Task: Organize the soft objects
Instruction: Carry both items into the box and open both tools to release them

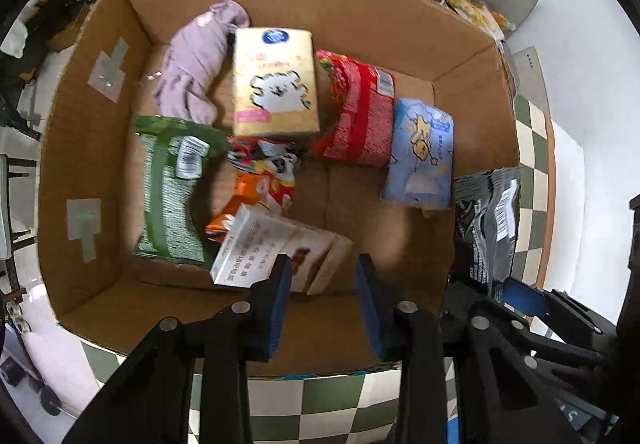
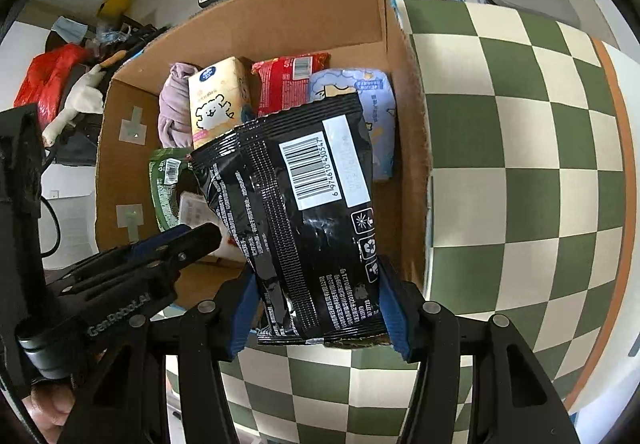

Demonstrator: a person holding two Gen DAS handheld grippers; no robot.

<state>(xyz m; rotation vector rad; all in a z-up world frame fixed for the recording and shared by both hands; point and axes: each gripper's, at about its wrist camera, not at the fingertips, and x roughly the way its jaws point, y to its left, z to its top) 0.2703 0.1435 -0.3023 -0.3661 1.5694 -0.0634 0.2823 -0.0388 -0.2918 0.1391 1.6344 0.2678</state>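
Right hand-held gripper (image 2: 316, 308) clamps a barcoded black pouch (image 2: 304, 212); left hand-held gripper (image 1: 322, 284), marked GenRobot.AI, gapes empty.

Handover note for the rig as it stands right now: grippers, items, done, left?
Left gripper: open, empty, over the cardboard box.
Right gripper: shut on the black pouch, held at the box's right wall.
Done: purple cloth, yellow tissue pack, red pack, blue pack, green pack lie in the box.
Left: drop the pouch in.
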